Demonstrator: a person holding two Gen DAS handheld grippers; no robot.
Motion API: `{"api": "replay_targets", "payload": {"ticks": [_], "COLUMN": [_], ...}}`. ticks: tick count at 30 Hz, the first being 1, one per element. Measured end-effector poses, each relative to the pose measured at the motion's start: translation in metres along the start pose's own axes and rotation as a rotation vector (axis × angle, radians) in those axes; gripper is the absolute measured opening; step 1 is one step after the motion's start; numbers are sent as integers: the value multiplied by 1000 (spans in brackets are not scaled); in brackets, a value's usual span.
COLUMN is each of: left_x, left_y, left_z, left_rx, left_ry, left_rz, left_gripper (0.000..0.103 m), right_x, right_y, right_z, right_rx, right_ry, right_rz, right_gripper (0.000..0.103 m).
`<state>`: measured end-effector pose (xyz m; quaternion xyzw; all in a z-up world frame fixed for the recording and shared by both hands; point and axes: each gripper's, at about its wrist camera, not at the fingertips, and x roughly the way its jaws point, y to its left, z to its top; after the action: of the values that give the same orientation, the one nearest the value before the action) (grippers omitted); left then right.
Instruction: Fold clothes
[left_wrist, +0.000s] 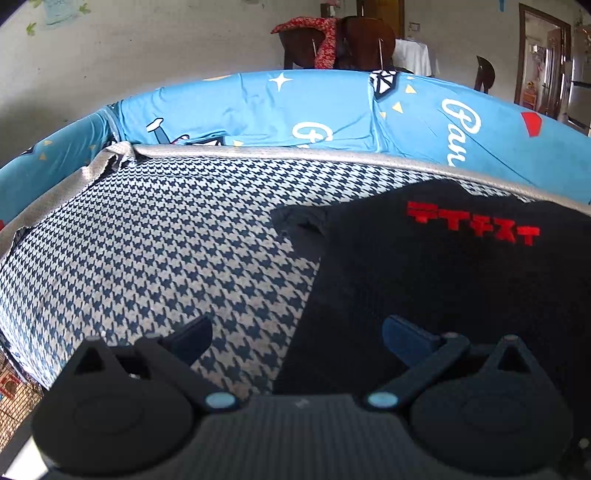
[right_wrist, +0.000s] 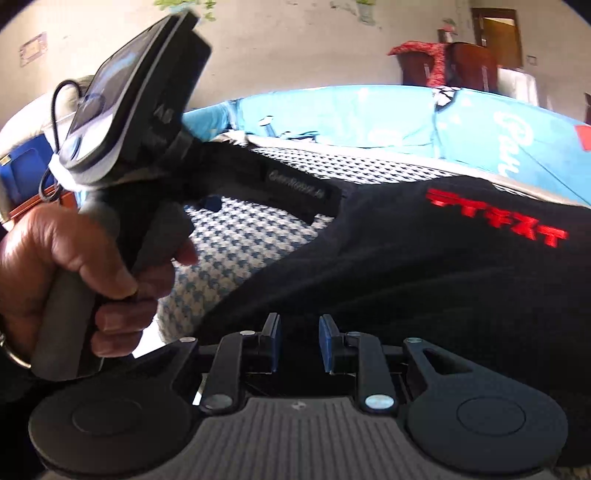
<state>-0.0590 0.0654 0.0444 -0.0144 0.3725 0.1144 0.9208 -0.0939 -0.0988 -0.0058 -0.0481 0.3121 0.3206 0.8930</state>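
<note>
left tongs (left_wrist: 295, 332) spread, empty, above a black garment (left_wrist: 443, 280) on a houndstooth cushion (left_wrist: 166, 240); right tongs (right_wrist: 300, 341) narrowly parted, empty. risk: loose cloth may sag and undo its fold.

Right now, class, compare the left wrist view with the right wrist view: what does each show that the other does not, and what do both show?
Only the left wrist view shows the left tongs, wide open and empty, straddling the garment's edge. Only the right wrist view shows the hand gripping the left tool's handle, and the right tongs, with a narrow gap and nothing visibly between them, above the dark cloth. Both views show the black garment with red lettering, lying on the houndstooth cover, and the blue printed fabric behind it.
</note>
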Motion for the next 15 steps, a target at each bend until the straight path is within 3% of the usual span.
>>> {"api": "replay_targets", "payload": {"ticks": [15], "left_x": [19], "left_y": [-30], "left_z": [-20], "left_rx": [68], "left_ry": [55], "left_rz": [-20], "left_gripper": [103], "right_x": [-63], "right_y": [-34], "right_z": [-22], "right_rx": [193], "right_ry": [-30], "right_rz": [-228], "right_gripper": [29]}}
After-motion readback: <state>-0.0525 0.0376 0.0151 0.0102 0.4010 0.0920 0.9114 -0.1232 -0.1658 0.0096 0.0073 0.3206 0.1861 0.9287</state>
